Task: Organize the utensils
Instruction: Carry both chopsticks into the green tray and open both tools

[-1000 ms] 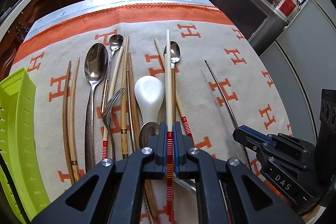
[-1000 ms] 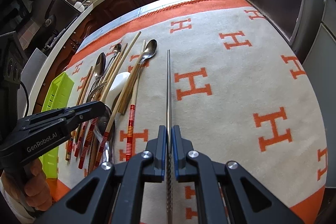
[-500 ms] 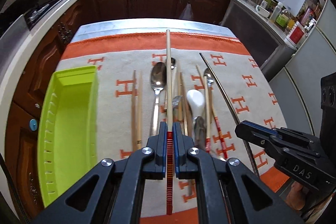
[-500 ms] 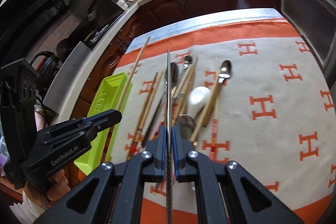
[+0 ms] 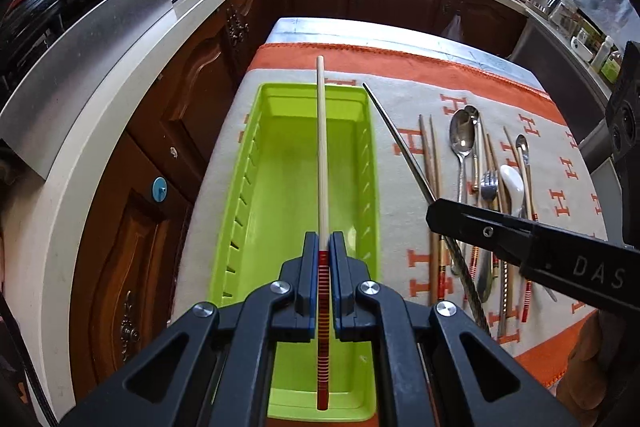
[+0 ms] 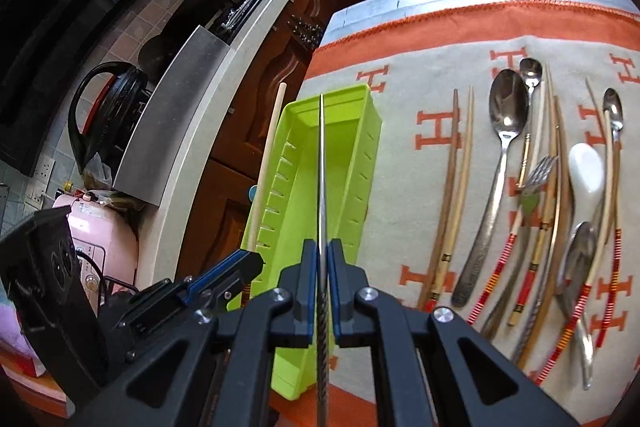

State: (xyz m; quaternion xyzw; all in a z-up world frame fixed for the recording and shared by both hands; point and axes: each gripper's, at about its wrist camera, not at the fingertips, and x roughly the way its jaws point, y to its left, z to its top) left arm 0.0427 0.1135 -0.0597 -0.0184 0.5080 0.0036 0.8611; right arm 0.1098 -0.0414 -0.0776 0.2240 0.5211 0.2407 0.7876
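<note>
A kitchen with dark wood cabinets and a pale counter surrounds a table laid with a cloth in orange and grey. On it lies a green tray, bare inside. The left gripper has its jaws pinched tight on a wooden chopstick, whose pale shaft runs straight ahead from the jaws, lengthwise above the tray. The right gripper is likewise clamped on a metal chopstick, which points forward over the tray's far end. The other utensils, spoons, a fork and more chopsticks, lie in a row on the cloth to the right of both jaws. The step in hand looks like delivery of the first two pieces. Next, each gripper probably needs to lower until its chopstick lies flat along the tray floor, then part its jaws.
</note>
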